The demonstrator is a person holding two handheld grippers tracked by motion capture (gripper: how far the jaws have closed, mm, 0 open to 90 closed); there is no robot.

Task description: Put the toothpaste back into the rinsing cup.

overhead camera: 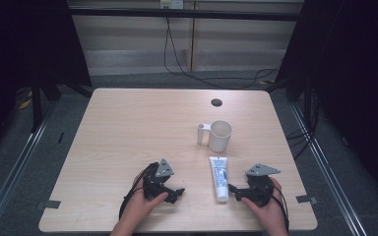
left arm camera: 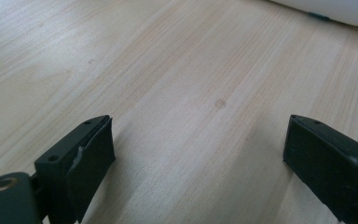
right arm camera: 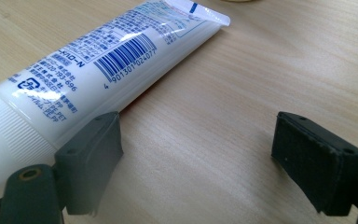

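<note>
Light wood table, grey carpet floor, dark curtains

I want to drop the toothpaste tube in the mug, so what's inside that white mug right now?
The high view shows the mug upright beyond the toothpaste tube, its visible inner wall bare and pale. The near rim covers the bottom, so a small thing there can't be ruled out.

In the high view the table is evenly and softly lit from above, while the surroundings at both sides fall into near-black. The picture is a little soft and low in detail. The cup and toothpaste tube cast only faint, short shadows. In the right gripper view the tube shows a bright sheen along its white side and its print is sharp; the nearest black parts at the bottom edge are slightly blurred. In the left gripper view the wood grain is clear, with soft shadows under the black pads.
</note>
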